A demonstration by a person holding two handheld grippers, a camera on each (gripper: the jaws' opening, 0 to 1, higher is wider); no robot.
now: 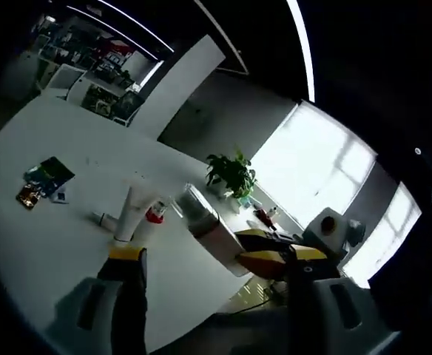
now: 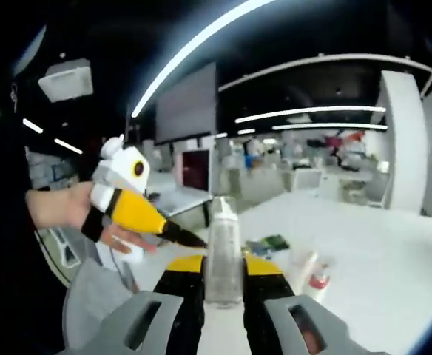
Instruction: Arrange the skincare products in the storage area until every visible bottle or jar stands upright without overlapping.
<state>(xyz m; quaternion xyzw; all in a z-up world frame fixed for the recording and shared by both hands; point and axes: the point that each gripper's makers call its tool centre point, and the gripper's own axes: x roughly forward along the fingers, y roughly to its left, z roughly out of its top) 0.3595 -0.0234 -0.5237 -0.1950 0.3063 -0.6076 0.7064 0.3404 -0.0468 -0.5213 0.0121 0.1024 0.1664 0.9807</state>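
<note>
Gripping: right tongs [image 2: 223,285] clamp a clear bottle [image 2: 223,255] by its lower part, jaws snug on both sides; it stands upright between them, cap up.
Same bottle, left gripper view: bottle [image 1: 208,225] held by the right tongs [image 1: 249,255] coming in from the right, raised above the near desk edge.
Left tongs [image 1: 208,277]: jaws wide apart, nothing between them, hanging over the near side of the desk [image 1: 53,244].
Left tongs, right gripper view: [image 2: 194,240] held in a hand [image 2: 61,211] at left, tip just beside the bottle.
Tubes: white tube [image 1: 133,211] and a red-capped tube [image 1: 151,220] lie together mid-desk, flat.
Packets: dark packets [image 1: 44,181] lie far left on the desk, well apart from the tubes.
Plant [image 1: 231,174]: at the far desk edge by the window.
</note>
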